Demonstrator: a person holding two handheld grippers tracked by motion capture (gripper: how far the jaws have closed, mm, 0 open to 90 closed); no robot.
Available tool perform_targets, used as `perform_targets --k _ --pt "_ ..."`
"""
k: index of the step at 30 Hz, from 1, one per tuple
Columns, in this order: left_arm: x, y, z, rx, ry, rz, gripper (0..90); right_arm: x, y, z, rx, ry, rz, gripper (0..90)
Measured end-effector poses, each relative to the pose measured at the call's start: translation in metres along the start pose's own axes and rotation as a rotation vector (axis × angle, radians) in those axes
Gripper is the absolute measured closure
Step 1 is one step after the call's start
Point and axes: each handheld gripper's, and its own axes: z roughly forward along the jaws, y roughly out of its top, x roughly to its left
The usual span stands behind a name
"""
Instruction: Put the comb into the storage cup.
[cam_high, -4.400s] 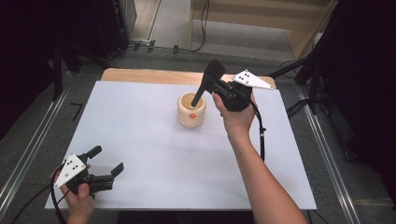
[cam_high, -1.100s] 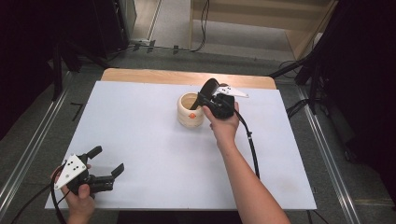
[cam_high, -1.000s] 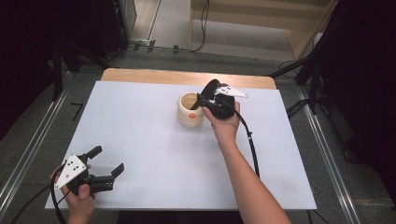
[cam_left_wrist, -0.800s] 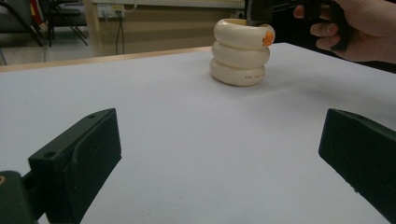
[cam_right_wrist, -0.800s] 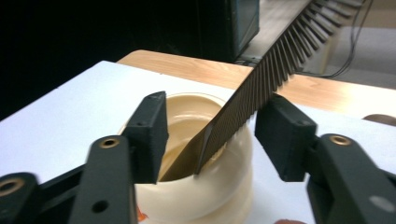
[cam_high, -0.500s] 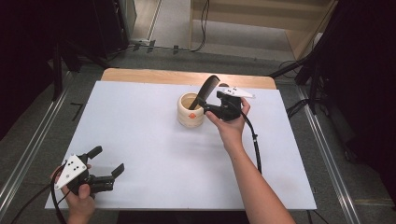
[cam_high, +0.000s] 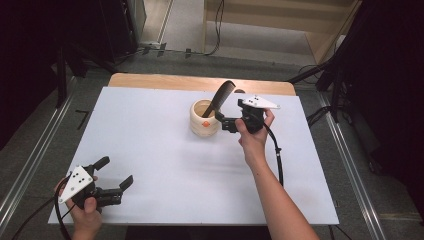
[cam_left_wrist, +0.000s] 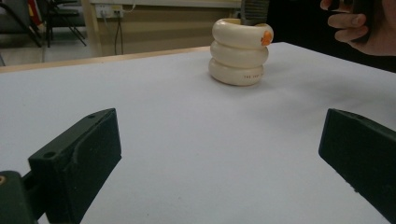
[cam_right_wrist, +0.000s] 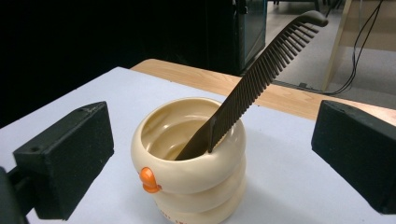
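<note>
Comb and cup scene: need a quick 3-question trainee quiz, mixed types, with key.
1. True or false: the comb lies flat on the table.
2. The right gripper is: A) shut on the comb B) open beside the cup C) inside the cup.
3. What colour is the small mark on the cup's rim?

Key:
1. False; it leans in the cup, handle end down.
2. B
3. Orange.

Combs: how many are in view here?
1. The comb stands tilted, handle down, inside the cream cup toward the table's far side, its toothed end leaning over the rim. None seems hidden.
</note>
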Motion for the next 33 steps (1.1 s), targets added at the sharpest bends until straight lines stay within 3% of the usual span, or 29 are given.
perform_targets --k 33 --pt "0.001 0.0 -0.001 -0.015 0.0 -0.01 0.0 -0.001 -0.015 -0.058 -0.047 0.031 -0.041 0.0"
